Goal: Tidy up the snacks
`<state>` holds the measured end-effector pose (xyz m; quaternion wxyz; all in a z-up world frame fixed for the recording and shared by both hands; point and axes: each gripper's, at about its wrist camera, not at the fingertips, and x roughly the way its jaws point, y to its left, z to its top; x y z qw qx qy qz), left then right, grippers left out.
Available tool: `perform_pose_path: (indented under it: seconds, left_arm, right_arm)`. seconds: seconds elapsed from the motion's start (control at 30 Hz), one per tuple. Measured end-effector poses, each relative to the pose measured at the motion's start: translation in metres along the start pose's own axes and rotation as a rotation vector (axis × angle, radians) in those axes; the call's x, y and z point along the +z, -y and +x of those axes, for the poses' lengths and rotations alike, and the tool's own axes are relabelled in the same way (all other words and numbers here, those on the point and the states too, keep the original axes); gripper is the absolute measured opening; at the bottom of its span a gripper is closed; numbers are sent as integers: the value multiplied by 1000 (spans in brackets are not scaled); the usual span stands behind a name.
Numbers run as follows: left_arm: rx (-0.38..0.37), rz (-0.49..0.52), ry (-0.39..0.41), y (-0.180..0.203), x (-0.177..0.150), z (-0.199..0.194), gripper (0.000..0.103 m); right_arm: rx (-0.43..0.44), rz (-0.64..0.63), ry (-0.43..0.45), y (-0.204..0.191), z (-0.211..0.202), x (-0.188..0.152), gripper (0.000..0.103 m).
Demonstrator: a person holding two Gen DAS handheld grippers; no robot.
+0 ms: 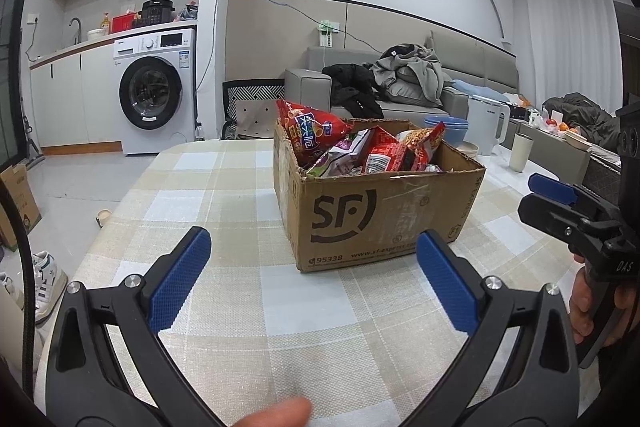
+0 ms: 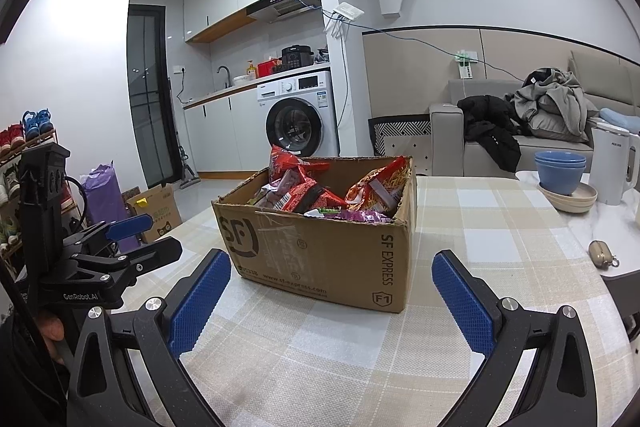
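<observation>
both my left claw (image 1: 314, 251) and right claw (image 2: 332, 273) hang spread and empty short of the cardboard box (image 2: 320, 247) on the checked counter (image 1: 224, 187); the snack bags (image 1: 352, 147) are heaped loose inside, so a careless pinch risks crushing chips or dragging neighbours over the rim.

A small home apartment: kitchenette with washing machine (image 2: 299, 125) and range hood (image 2: 285, 5), beside a clothes-strewn sofa (image 2: 520, 131).
</observation>
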<state>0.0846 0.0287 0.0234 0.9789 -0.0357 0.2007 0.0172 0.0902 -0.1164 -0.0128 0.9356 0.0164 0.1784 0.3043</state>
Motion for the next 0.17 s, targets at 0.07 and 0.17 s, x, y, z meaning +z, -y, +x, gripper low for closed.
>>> perform_pose_path:
  seconds: [0.07, 0.17]
  left_arm:
    - [1, 3, -4, 1, 0, 0, 102]
    - [2, 2, -10, 1, 1, 1, 102]
  right_arm:
    - [-1, -1, -1, 1, 0, 0, 103]
    - [1, -5, -1, 0, 0, 0, 103]
